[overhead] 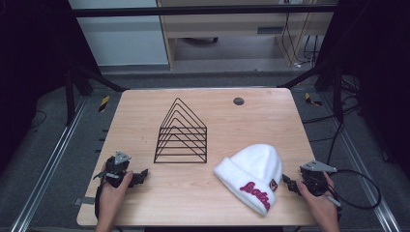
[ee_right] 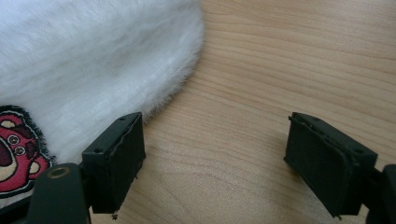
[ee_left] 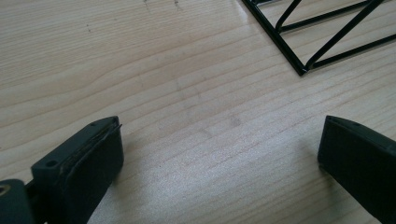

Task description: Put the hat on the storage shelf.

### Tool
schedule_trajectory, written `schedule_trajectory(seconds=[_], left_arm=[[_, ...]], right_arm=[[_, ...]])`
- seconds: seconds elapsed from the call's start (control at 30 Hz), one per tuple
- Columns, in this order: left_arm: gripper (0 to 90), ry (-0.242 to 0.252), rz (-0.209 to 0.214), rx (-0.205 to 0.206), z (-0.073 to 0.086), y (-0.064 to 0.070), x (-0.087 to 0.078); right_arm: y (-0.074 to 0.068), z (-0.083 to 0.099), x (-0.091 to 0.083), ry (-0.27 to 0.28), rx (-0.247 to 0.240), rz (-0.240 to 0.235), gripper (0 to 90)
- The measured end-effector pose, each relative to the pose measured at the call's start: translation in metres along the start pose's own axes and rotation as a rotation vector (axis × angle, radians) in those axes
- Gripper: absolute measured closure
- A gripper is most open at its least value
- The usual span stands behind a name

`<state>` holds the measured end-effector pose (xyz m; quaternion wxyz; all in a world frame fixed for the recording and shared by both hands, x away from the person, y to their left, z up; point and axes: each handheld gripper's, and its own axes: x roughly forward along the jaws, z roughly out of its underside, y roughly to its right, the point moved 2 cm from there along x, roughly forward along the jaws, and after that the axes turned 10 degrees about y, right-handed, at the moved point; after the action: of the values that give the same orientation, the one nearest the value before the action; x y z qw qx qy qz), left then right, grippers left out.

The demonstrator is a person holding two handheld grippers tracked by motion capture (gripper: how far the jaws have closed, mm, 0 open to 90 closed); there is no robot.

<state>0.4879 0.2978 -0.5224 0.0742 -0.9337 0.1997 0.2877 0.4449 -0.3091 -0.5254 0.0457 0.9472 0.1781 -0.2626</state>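
Left gripper (overhead: pixel 140 174): resting low at the near-left part of the table (overhead: pixel 145 104), jaws spread wide, nothing between them but bare wood. Its own view shows the near corner of the wire rack (ee_left: pixel 322 32) just ahead and to one side, not touching.

Wire rack (overhead: pixel 181 133): black, triangular dividers, standing upright mid-table, empty.

White hat (overhead: pixel 251 176): fluffy knit, lying flat to the right of the rack and apart from it, folded cuff with red lettering toward the near edge.

Right gripper (overhead: pixel 289 185): at the near-right edge, just beside the hat's cuff. Jaws wide apart, holding nothing; in its own view one jaw sits against the hat (ee_right: pixel 93 60) fringe near a red patch.

Judgement: start of the reach; hat not yet grasped. Next move likely needs the right gripper to slide over the cuff and pinch enough fabric.

Obstacles: none between gripper and hat. Small dark disc (overhead: pixel 238 101) at the far side, well clear.
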Motion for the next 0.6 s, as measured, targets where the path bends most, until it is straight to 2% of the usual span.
schedule_trajectory(seconds=[0.37, 0.5, 0.53, 0.6], left_arm=[[0.0, -0.001, -0.004, -0.002, 0.0007, 0.001, -0.0012], [0.0, 0.0, 0.0, -0.002, 0.0012, 0.0016, -0.0018], [0.0, 0.0, 0.0, -0.005, 0.0014, 0.002, -0.002], [0.0, 0.0, 0.002, -0.004, 0.0017, 0.0022, -0.0023]], right_arm=[[0.0, 0.0, 0.0, -0.001, -0.002, 0.002, 19.8], [-0.0009, -0.0005, -0.0007, -0.006, 0.012, 0.001, 19.7], [-0.0003, -0.0001, -0.0005, -0.003, 0.0, -0.001, 19.3], [0.0023, -0.0012, -0.002, -0.023, -0.002, -0.009, 18.5]])
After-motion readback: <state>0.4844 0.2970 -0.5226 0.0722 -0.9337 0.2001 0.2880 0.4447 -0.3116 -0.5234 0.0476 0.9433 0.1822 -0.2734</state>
